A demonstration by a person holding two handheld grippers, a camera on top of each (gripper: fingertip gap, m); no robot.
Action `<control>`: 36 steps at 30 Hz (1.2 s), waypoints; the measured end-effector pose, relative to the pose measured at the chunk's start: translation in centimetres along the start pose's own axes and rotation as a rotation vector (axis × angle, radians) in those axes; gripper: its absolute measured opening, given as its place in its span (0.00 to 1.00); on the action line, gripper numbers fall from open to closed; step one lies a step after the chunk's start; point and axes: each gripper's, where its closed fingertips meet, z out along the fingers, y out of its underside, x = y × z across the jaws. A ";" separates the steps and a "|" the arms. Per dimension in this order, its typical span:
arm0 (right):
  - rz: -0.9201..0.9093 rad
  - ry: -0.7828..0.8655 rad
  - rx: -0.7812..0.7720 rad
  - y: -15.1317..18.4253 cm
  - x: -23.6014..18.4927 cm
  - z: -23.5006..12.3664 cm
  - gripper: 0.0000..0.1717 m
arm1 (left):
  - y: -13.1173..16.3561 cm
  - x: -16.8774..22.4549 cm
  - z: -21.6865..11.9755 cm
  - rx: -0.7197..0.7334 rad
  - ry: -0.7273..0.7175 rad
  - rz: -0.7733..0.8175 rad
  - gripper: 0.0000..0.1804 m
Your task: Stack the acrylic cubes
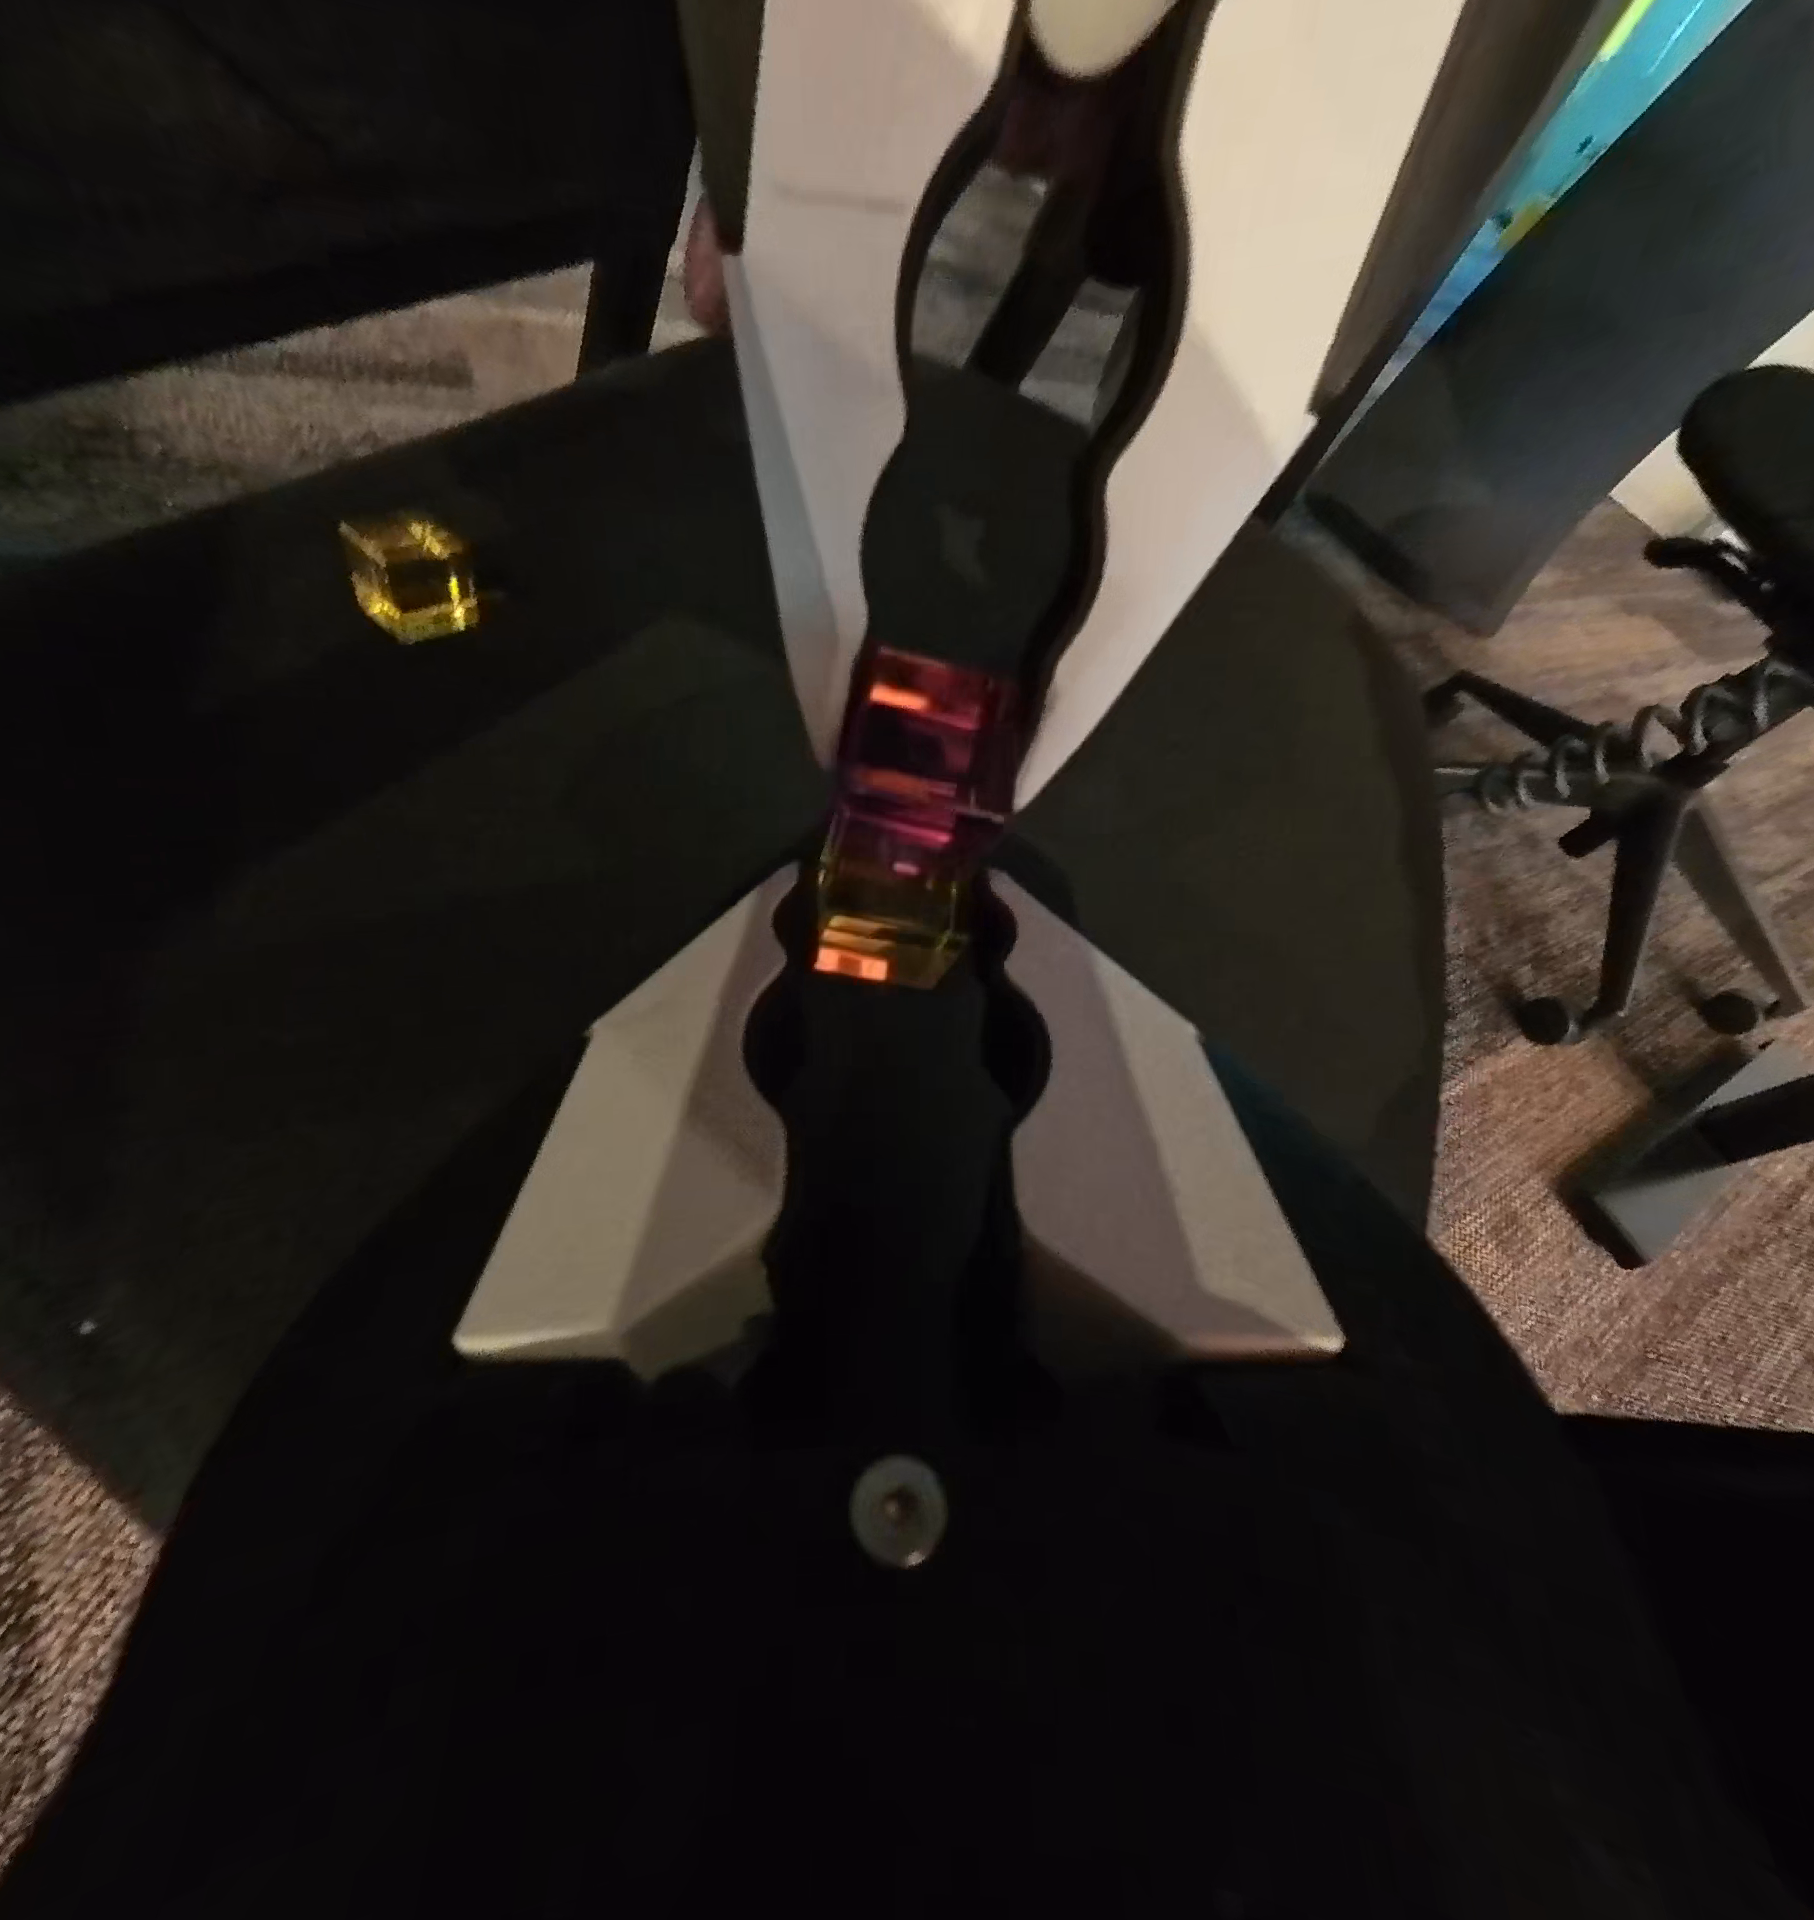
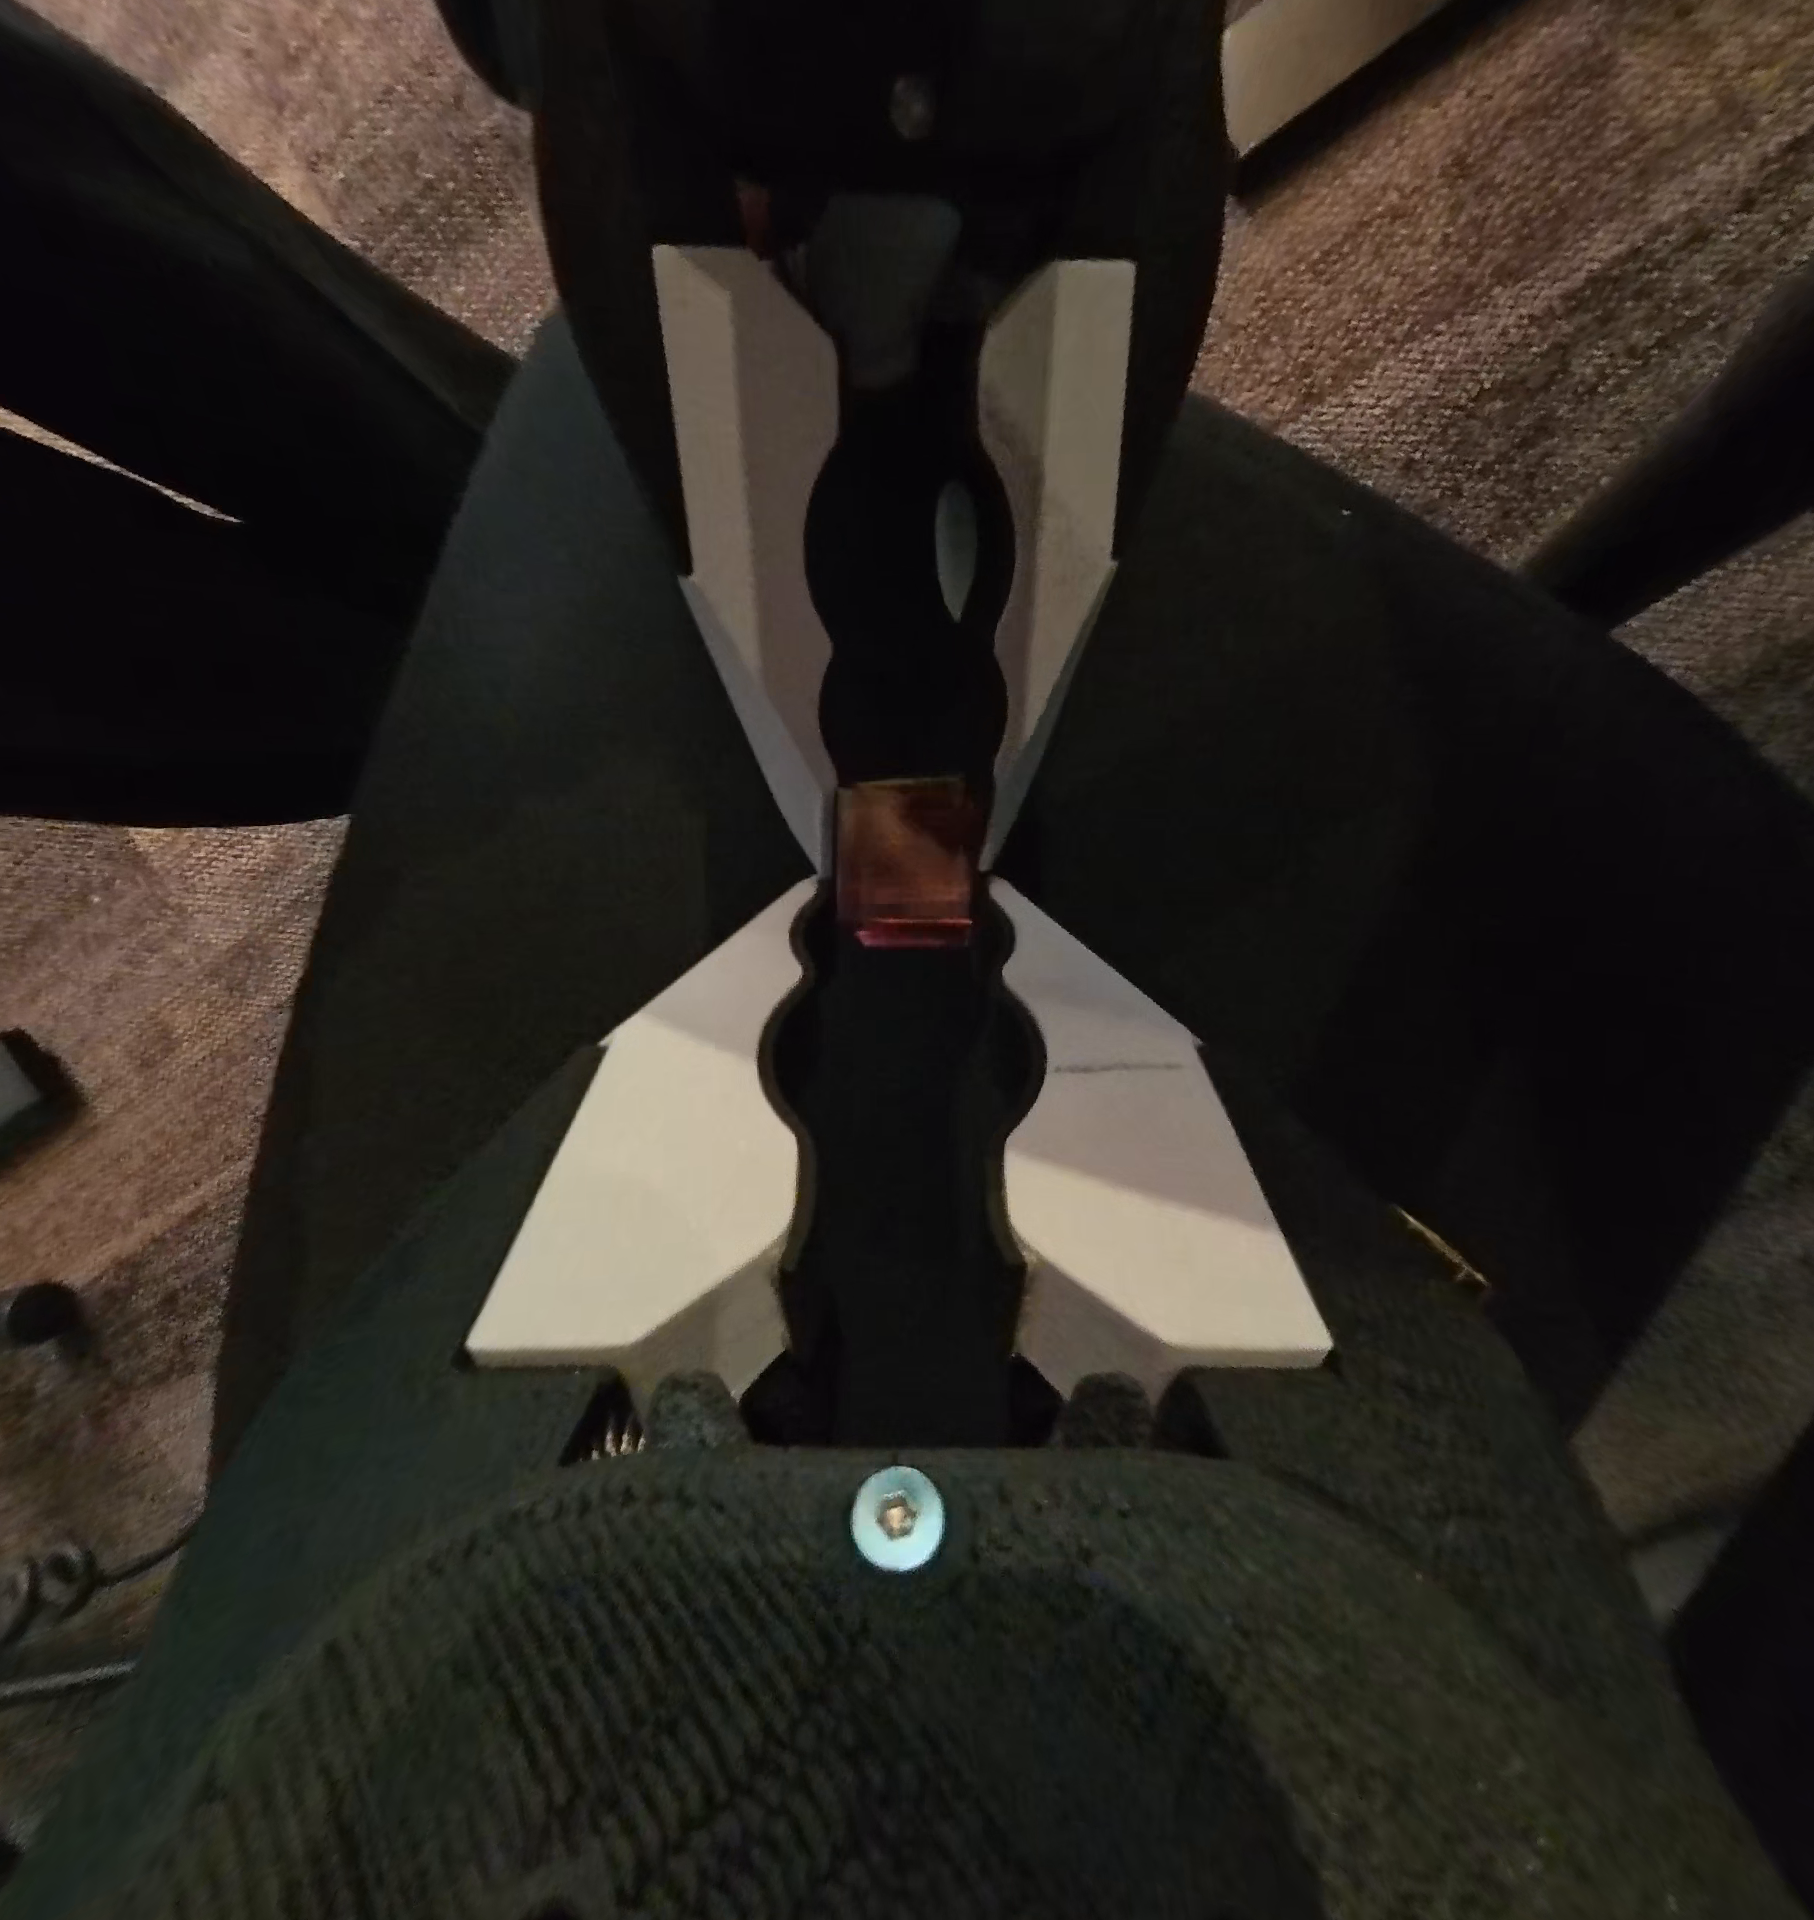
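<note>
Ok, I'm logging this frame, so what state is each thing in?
Left tongs: closed on a yellow cube.
Right tongs: closed on a pink cube, tip to tip with the left tongs.
Pink cube: stacked against the yellow cube.
Spare yellow cube: loose on the dark surface, untouched.
Office chair: standing on the carpet.

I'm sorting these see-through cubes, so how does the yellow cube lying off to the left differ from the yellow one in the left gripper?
The loose yellow cube lies alone on the dark surface, untouched; the gripped yellow cube sits between the left gripper's fingertips. The loose one stands apart from anything; the gripped one meets a pink cube held by the opposing gripper. Both are transparent yellow.
</note>
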 end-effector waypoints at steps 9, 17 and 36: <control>0.027 0.016 0.050 -0.3 -0.5 -2.0 0.23 | -2.3 1.0 0.6 0.098 -0.037 -0.022 0.16; 0.609 0.452 0.240 8.1 11.0 -4.3 0.30 | -1.7 1.7 -0.3 0.064 -0.064 -0.015 0.16; 0.557 0.503 0.032 8.2 7.3 -2.9 0.16 | -0.9 10.1 -4.9 0.012 -0.115 -0.057 0.15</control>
